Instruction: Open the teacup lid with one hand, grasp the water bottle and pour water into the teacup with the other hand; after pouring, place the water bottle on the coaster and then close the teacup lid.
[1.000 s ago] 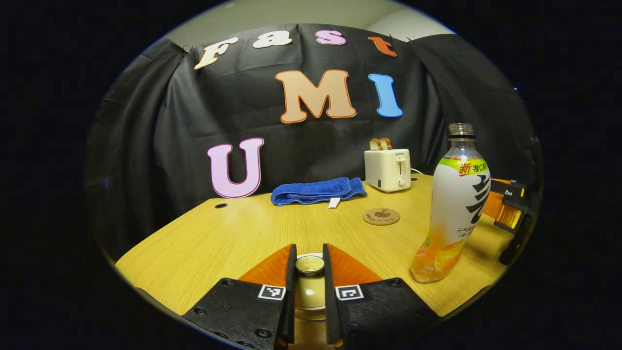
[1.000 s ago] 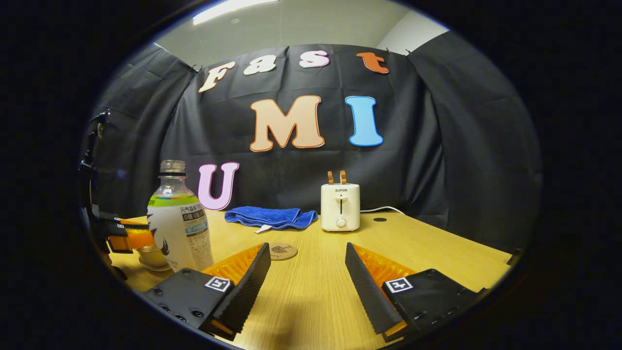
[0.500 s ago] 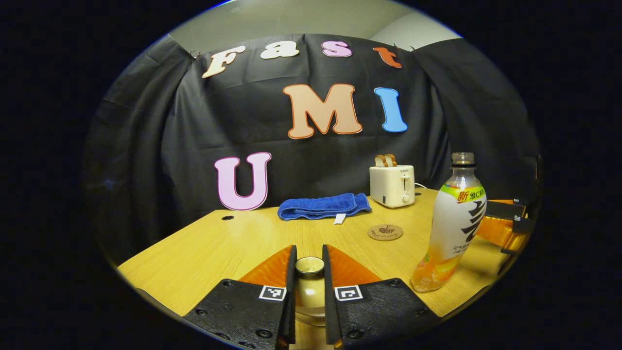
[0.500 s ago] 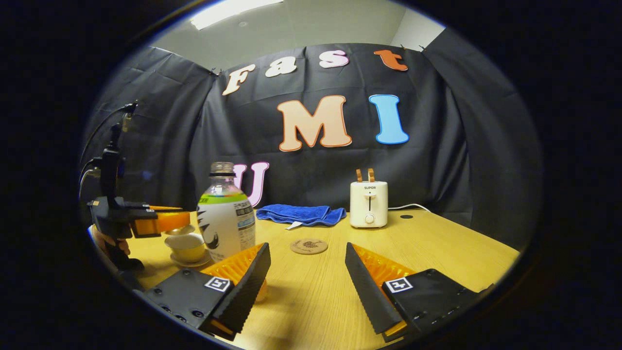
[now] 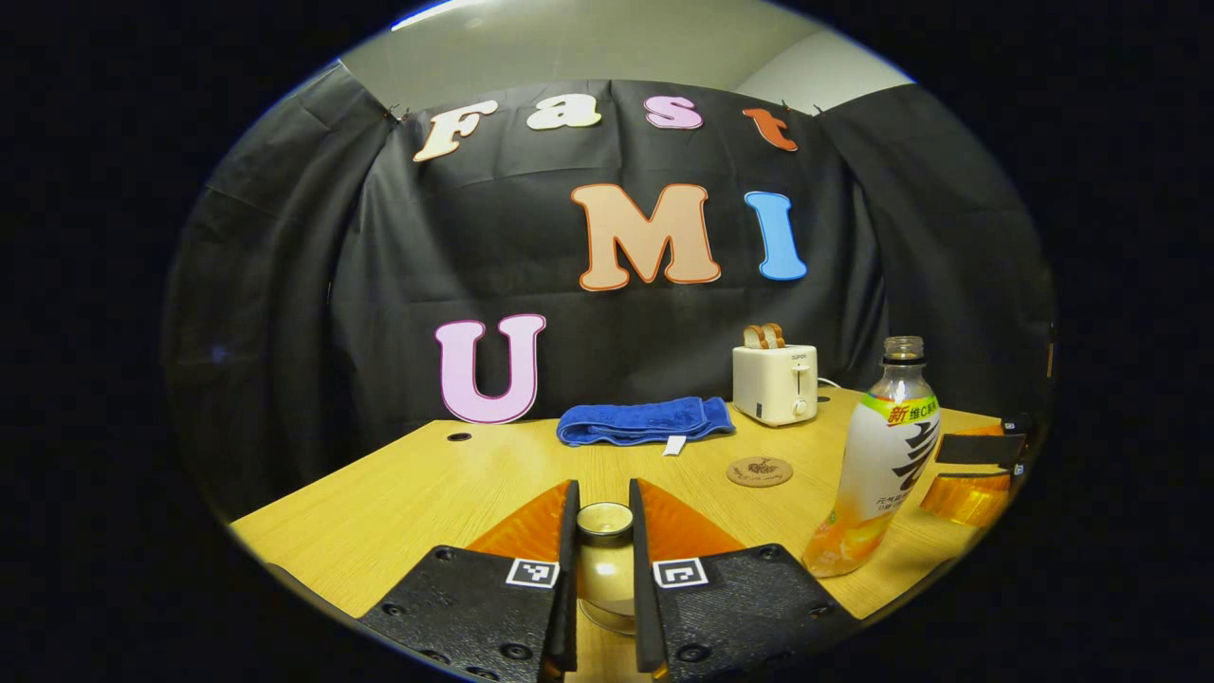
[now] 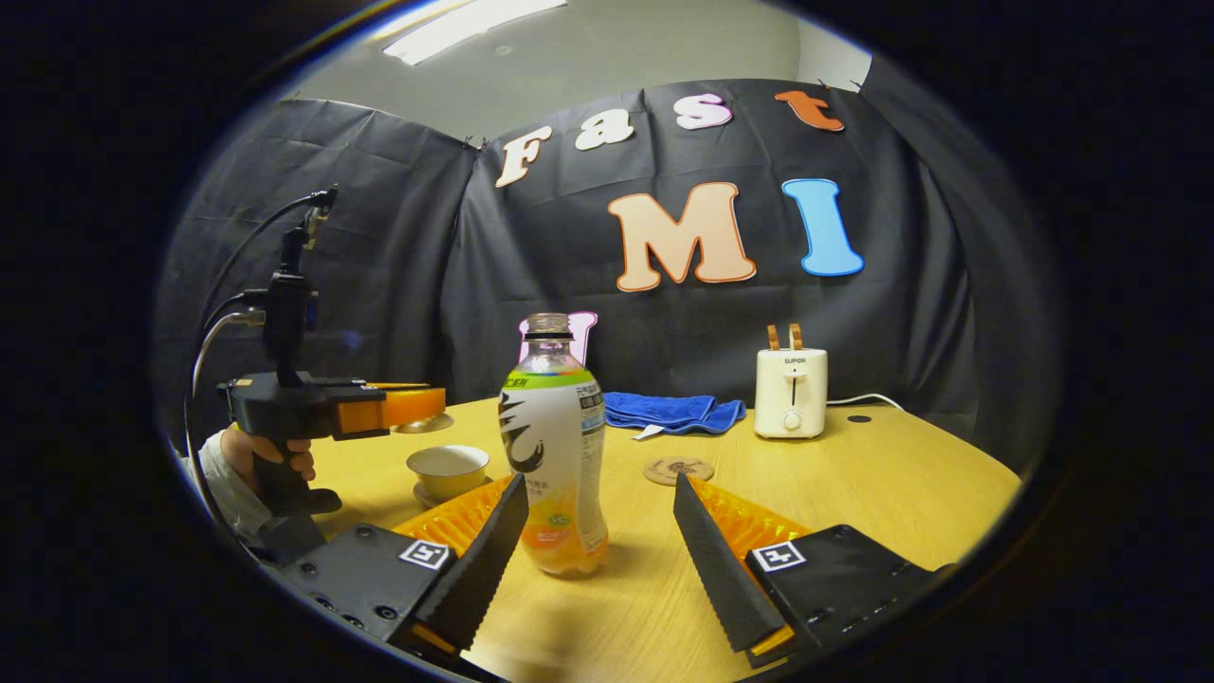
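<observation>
With my left gripper point(image 5: 603, 550) clamped on the teacup lid point(image 5: 604, 518) above the uncovered teacup point(image 6: 448, 465), my wide-open right gripper point(image 6: 600, 517) faces the upright water bottle point(image 6: 560, 446), which I must next grasp.

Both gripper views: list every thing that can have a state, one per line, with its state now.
Lid: off the cup, lifted, clamped in the left claw.
Teacup: open, on its saucer.
Bottle: upright on the table, uncapped, ungrasped.
Right claw: open, bottle ahead of it.
Coaster: bare.
Toaster: two slices sticking up.
Towel: folded.
</observation>
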